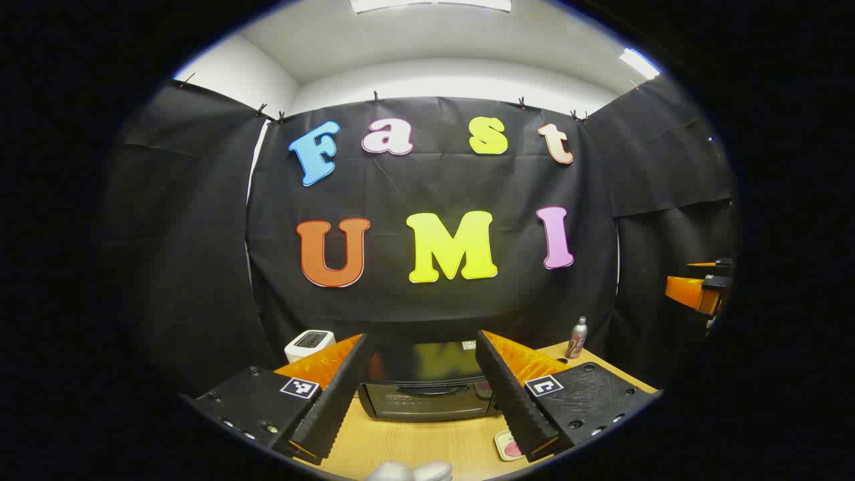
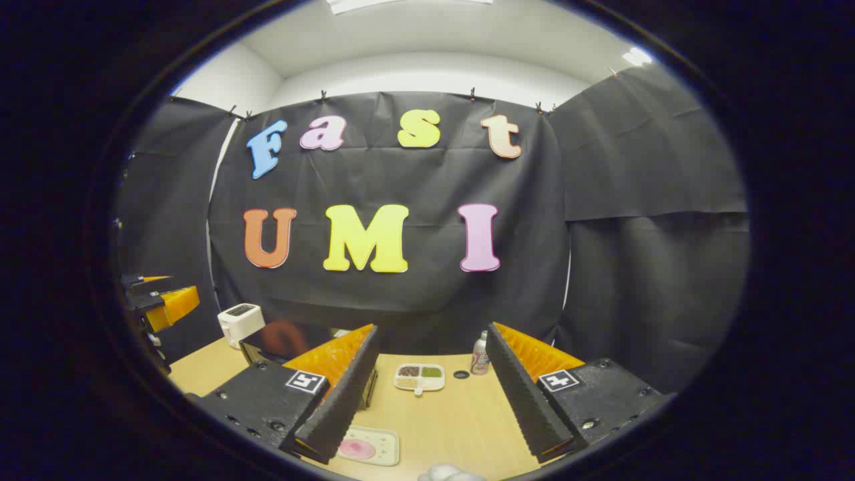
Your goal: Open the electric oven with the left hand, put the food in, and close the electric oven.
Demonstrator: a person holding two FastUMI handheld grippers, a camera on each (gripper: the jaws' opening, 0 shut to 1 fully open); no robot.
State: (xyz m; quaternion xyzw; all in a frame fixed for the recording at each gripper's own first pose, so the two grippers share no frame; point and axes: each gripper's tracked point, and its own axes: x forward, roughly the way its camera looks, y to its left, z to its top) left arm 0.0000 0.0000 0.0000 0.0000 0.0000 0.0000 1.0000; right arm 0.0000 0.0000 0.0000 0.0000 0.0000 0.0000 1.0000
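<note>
Wooden desk [image 1: 427,444] carries everything, black cloth wall behind it. Your electric oven [image 1: 427,387] sits toward the desk's far edge, dead ahead of the left tongs [image 1: 424,391] in the left gripper view; door is shut, dark glass up top, handle bar across the front. In the right gripper view the oven [image 2: 284,341] shows at the far left part of the desk, mostly hidden behind your right tongs' left finger.

White toaster [image 1: 309,344] stands near the far left corner, left of the oven and apart from it; same toaster [image 2: 240,322] in the right gripper view.

Food tray, white with a pink item on it [image 2: 367,446], lies near the front edge just right of the oven's front; the left gripper view catches its edge [image 1: 509,446] by the left tongs' right finger.

Small divided dish [image 2: 419,377] with dark and green fillings sits mid-desk toward the far edge. A slim can [image 2: 479,354] stands upright just right of it; same can [image 1: 577,339] near the far right corner.

Left tongs: released, fingers spread wide, holding nothing. Right tongs [image 2: 434,394]: released too, gaping, nothing between them.
</note>
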